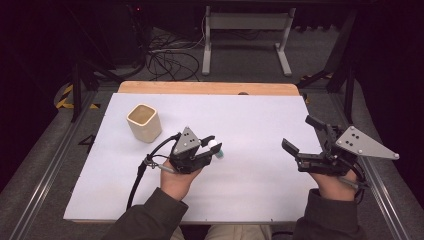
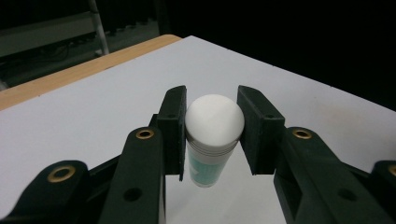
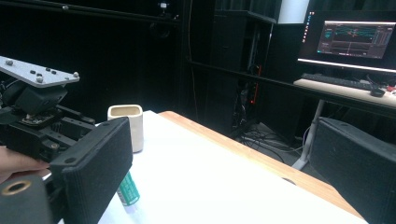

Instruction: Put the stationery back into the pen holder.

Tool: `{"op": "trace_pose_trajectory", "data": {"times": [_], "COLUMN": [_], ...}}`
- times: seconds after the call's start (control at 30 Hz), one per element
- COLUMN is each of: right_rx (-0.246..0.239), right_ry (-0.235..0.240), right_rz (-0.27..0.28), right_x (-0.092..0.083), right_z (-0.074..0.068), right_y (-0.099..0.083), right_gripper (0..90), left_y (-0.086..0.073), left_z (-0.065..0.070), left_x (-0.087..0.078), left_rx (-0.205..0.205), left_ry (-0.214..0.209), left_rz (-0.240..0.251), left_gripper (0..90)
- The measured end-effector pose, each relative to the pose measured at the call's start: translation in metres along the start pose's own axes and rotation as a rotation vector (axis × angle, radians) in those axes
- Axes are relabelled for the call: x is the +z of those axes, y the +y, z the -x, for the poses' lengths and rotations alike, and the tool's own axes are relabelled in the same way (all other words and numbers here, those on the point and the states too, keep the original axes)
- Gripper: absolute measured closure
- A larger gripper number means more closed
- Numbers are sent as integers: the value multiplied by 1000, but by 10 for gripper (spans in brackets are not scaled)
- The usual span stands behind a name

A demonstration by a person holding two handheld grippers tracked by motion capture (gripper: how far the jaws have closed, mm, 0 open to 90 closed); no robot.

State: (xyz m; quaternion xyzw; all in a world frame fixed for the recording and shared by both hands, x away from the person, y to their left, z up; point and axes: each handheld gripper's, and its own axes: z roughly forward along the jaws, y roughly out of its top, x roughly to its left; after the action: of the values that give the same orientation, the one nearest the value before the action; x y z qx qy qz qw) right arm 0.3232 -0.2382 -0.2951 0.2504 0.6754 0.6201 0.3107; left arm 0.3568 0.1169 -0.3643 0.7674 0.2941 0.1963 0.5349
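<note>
High cam looks down on table (image 1: 250,115); tong cams close, low; all share table.

Looks like a lab recording setup: dark curtained walls, a white-topped table (image 1: 260,115), loose cables (image 1: 170,62) on the carpet, a metal desk frame (image 1: 245,37), plus a monitor (image 3: 352,39) showing graphs over a keyboard (image 3: 334,80).

The worktop (image 1: 260,120) lay open across its middle, from the far edge to the near edge. 1 obstacle stood on it: a cream cup (image 1: 144,122) toward the far left corner, upright, with bare surface all around it. Between the left gripper (image 1: 212,147) and the right gripper (image 1: 299,134) ran a wide free lane. The near left corner was also bare.
</note>
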Motion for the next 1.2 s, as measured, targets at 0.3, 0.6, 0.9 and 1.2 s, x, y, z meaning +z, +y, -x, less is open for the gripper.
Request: {"op": "trace_pose_trajectory", "data": {"times": [0.3,0.6,0.9,1.2], "right_rx": [2,0,2,-2], "right_ry": [3,13,15,19], "right_rz": [3,-4,-3,-10], "right_x": [0,3,4,6], "right_z": [-1,-2,-3,-3], "right_y": [0,0,-1,-1], "right_gripper": [68,68,68,68], "left_y": [4,7,9,11], "left_z": [-5,-15,-24,-32], "left_x": [-7,-13,-18,-24], "left_rx": [3,-8,-13,-17], "left_ry": [17,42,68,100], "left_rz": [21,37,45,60], "left_gripper": [650,651,651,651]}}
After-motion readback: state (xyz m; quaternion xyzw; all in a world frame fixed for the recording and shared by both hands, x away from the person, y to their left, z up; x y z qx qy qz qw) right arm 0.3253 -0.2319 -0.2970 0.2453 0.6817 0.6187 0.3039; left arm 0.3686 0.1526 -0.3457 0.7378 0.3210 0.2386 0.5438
